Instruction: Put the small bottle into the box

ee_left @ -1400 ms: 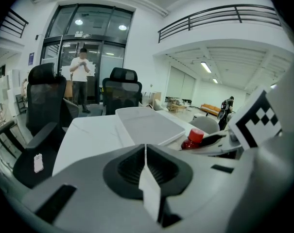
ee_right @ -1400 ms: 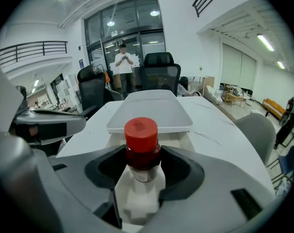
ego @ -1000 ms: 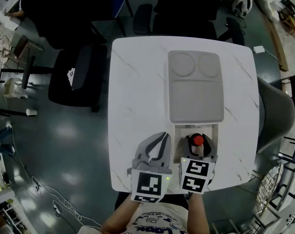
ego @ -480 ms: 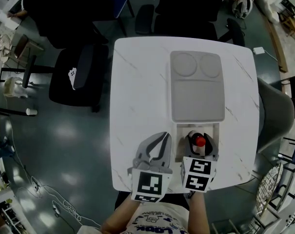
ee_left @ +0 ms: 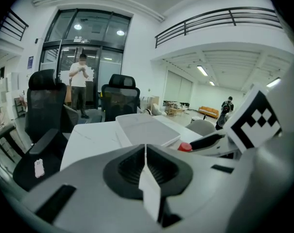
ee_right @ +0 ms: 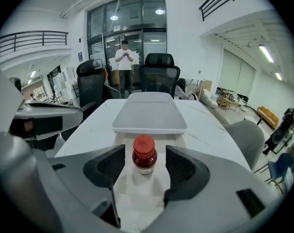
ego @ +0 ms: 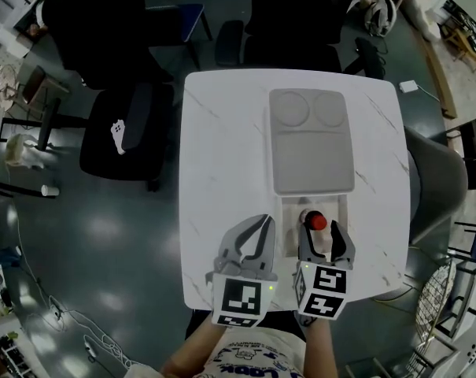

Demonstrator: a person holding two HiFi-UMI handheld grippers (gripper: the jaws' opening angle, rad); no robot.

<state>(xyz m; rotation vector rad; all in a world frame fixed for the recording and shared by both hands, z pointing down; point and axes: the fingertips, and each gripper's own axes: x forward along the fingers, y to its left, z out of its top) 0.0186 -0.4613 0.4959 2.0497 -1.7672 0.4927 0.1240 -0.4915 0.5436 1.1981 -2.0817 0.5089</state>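
The small bottle (ego: 315,221), dark with a red cap, stands upright inside the white open box (ego: 285,228) near the table's front edge. My right gripper (ego: 322,231) is low over the box with the bottle between its jaws. Its jaws are opening, and in the right gripper view both pads stand clear of the bottle (ee_right: 144,157), with a gap on each side. My left gripper (ego: 264,220) hovers just left of the box, shut, with nothing in it. In the left gripper view the jaws (ee_left: 146,152) meet in a line and the red cap (ee_left: 184,147) shows beyond.
A grey tray (ego: 311,140) with two round recesses lies on the white table (ego: 222,172) right behind the box. Black office chairs (ego: 123,124) stand to the left and behind the table. A person (ee_right: 123,64) stands far off by the glass doors.
My right gripper has drawn back a little toward me and its jaws have spread wider off the bottle. The bottle stays standing in the box. The left gripper has not moved.
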